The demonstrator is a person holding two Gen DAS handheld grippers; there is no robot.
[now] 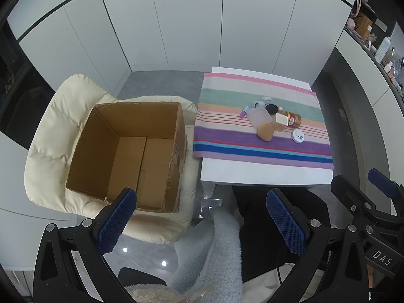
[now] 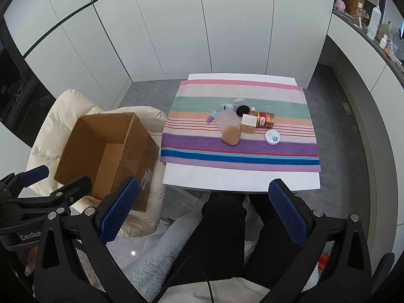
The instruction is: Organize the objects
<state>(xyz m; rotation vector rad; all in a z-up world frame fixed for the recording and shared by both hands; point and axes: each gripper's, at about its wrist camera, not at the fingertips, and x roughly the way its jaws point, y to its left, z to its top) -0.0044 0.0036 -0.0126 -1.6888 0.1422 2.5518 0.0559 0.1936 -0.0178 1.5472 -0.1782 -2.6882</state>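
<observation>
I'm at the very start, nothing moved yet: my cardboard box (image 1: 131,156) sits empty on the cream chair (image 1: 50,139) at approx 10 o'clock from my left gripper (image 1: 202,224), w/ the white table (image 2: 227,176) and its striped cloth (image 2: 240,149) at 12–1 o'clock. My right gripper (image 2: 204,212) has the cloth dead ahead at 12 and the box at 10. Both grippers are spread fully wide, holding nothing, well short of the table over my lap. The clutter sits mid-cloth, bunched and touching: frosted bottle (image 2: 227,121), red-gold tin (image 2: 265,120), tan sponge (image 2: 231,136); the white jar (image 2: 272,137) lies just apart at 4 o'clock from the pile. Next, I reckon, reach fwd w/ the right and take the jar first, since it's clear of the others.
</observation>
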